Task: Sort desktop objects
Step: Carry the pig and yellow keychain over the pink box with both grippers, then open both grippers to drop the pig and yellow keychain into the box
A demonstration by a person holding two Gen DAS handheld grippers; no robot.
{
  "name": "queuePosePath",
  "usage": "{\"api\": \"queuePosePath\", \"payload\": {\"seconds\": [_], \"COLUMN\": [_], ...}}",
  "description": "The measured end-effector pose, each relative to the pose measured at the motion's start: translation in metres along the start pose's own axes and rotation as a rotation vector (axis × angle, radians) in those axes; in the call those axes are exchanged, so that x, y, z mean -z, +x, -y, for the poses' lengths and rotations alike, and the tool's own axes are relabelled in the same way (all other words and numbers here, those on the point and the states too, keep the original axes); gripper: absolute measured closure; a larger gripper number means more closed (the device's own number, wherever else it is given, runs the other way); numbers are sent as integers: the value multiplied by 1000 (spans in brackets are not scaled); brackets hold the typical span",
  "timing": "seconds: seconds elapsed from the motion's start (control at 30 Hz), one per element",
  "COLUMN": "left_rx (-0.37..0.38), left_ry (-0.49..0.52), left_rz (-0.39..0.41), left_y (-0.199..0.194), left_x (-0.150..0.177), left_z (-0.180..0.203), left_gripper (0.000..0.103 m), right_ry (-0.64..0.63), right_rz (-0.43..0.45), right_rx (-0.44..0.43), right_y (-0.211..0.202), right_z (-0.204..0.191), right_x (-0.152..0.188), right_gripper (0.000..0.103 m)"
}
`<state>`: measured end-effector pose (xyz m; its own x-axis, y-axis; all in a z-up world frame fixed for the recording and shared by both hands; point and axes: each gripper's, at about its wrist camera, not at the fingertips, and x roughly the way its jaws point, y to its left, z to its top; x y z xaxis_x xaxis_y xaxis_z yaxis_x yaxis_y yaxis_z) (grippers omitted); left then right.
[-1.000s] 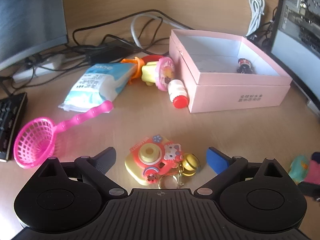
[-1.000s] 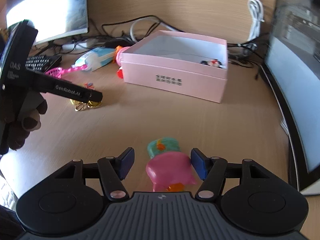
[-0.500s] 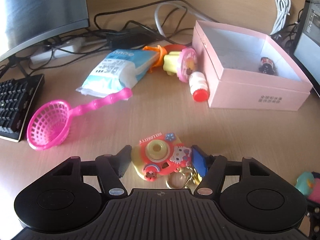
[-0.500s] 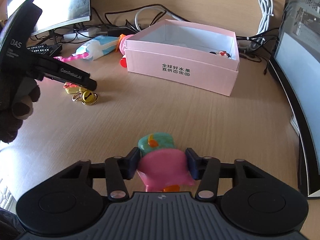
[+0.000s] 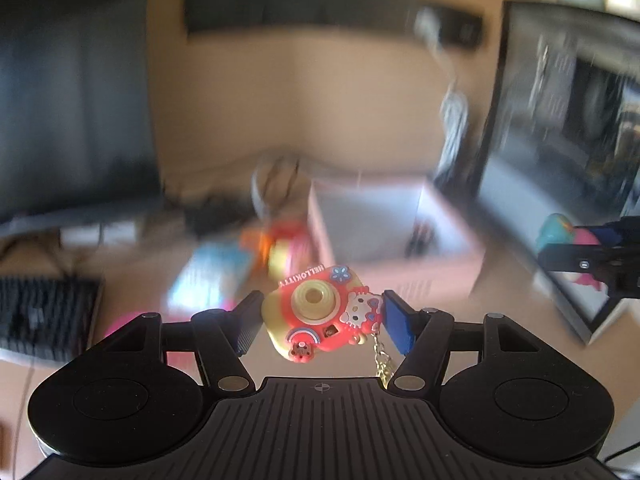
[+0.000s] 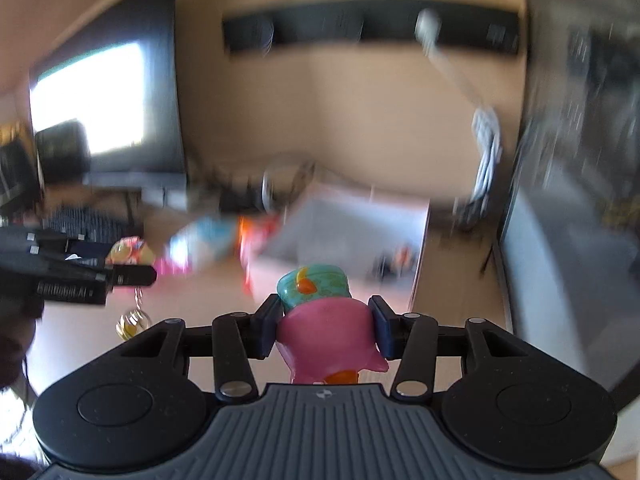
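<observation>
My left gripper (image 5: 318,316) is shut on a red and yellow Hello Kitty camera keychain (image 5: 316,312) and holds it in the air, its gold chain (image 5: 382,358) hanging down. My right gripper (image 6: 326,328) is shut on a pink and teal toy figure (image 6: 324,320), also lifted off the desk. The open pink box (image 5: 384,232) lies ahead of both; it also shows in the right wrist view (image 6: 340,236). In the right wrist view the left gripper (image 6: 100,276) appears at the left with the keychain (image 6: 128,252) and its bell (image 6: 130,324). Both views are motion-blurred.
A monitor (image 5: 72,112) stands at the left and another (image 5: 560,184) at the right. A keyboard (image 5: 44,316) lies at the left. A blue tissue pack (image 5: 212,276) and pink and orange toys (image 5: 280,248) lie left of the box, with cables behind.
Both grippers have risen off the desk with their toys and tilted up toward the wall. The keychain and the pink figure are now in the air.
</observation>
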<state>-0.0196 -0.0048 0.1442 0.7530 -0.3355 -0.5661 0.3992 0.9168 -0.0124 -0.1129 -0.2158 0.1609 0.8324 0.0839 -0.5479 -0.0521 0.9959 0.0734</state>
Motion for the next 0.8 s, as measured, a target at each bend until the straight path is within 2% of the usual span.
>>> {"api": "queuePosePath", "payload": {"seconds": [0.1, 0.2, 0.3, 0.53, 0.7, 0.8], "left_rx": [29, 41, 71, 91, 110, 154], "left_ry": [16, 25, 31, 110, 84, 77], "left_rz": [77, 100, 76, 26, -24, -78], "left_y": [-4, 9, 32, 102, 159, 188], "left_x": [-24, -39, -50, -70, -78, -76], "left_z": [14, 27, 39, 53, 44, 40], "left_gripper": [34, 34, 34, 34, 34, 33], "right_ry": [25, 59, 81, 169, 255, 309], "right_rz": [75, 116, 132, 86, 52, 20], "right_rx": [-9, -8, 2, 3, 22, 8], "right_y": [-9, -7, 6, 70, 123, 154], "right_z": [7, 15, 21, 41, 62, 73], "right_x": [-27, -44, -53, -71, -85, -89], "right_gripper": [56, 56, 56, 56, 56, 55]}}
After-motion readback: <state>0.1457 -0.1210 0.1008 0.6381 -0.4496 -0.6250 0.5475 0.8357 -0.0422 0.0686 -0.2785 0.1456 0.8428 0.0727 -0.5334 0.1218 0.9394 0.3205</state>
